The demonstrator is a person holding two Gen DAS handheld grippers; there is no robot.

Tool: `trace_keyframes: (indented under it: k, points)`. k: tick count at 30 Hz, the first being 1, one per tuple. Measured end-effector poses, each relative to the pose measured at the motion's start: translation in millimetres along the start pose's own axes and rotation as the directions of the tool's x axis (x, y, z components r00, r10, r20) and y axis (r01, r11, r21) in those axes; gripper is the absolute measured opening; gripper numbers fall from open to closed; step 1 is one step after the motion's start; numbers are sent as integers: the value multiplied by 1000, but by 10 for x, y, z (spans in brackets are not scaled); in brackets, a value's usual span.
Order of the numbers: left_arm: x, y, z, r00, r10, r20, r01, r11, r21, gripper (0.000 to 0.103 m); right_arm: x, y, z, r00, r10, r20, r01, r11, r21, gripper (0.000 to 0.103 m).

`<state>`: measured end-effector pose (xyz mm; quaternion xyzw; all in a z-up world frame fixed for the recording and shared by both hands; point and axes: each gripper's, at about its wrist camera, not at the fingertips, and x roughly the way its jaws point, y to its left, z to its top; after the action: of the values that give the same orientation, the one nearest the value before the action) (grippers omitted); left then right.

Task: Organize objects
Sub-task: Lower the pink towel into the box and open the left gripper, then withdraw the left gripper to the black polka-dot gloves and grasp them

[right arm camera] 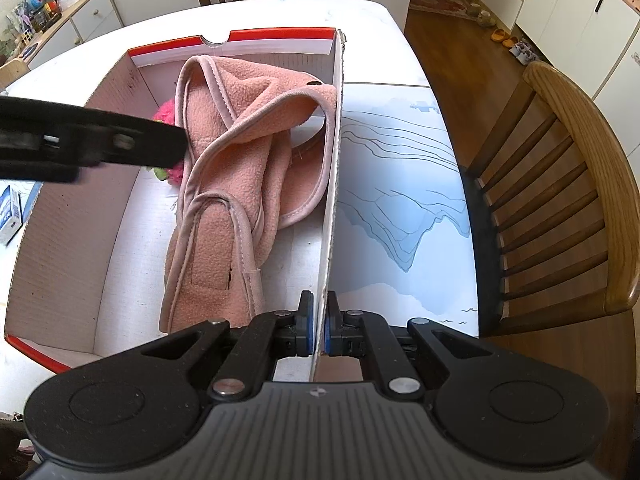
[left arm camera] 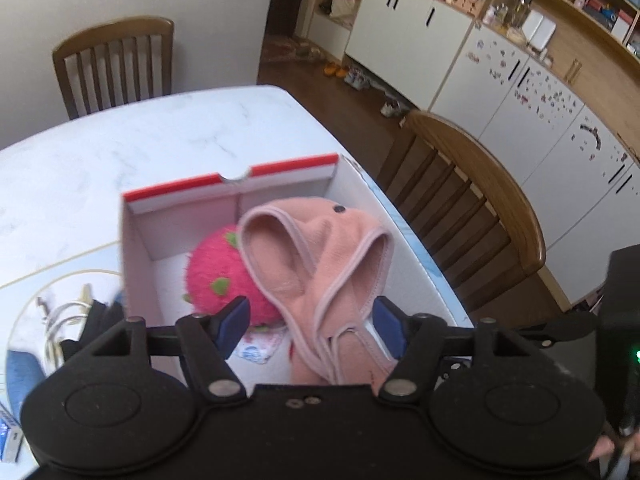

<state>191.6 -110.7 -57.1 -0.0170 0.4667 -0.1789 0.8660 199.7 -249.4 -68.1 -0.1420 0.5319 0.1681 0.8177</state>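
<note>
Fleece [left arm camera: 320, 264] in box [right arm camera: 330, 208], below parted left jaws.

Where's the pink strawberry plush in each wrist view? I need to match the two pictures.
Left wrist: the strawberry plush sits lower centre, inside the box, left of the pink fleece garment.
Right wrist: only a sliver of it shows upper left, behind the left gripper's arm.
Shared landmark: the notch in the box's red-edged far wall.

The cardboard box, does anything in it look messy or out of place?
Yes. The pink fleece garment lies crumpled, one edge riding up against the cardboard box's right wall, half covering the pink plush strawberry. Nothing looks damaged.
</note>
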Motion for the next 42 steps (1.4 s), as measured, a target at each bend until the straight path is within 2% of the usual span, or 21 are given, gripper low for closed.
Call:
trace_keyframes:
  k: [5, 12, 22, 28, 32, 42]
  points:
    - [-283, 220, -53, 999, 20, 48, -18, 999, -41, 73, -7, 6, -8, 1000, -4, 0, 4, 1000, -3, 4]
    - [-607, 608, -123, 991, 85, 99, -75, 992, -99, 89, -8, 3, 0, 1000, -14, -2, 14, 1000, -4, 5]
    - [-796, 1172, -206, 977, 168, 131, -145, 974, -173, 100, -2, 24, 18, 1000, -27, -9, 27, 1000, -10, 5]
    - [-683, 1383, -320, 975, 196, 105, -178, 971, -162, 101, 11, -26, 27, 999, -31, -14, 31, 999, 20, 5]
    - [-469, 1454, -444, 973, 222, 57, -213, 968, -134, 101, 14, -48, 33, 999, -36, -18, 37, 999, 20, 5]
    - [0, 1567, -668, 975, 221, -13, -221, 966, -136, 101, 31, -48, 40, 999, -39, -29, 40, 999, 19, 5]
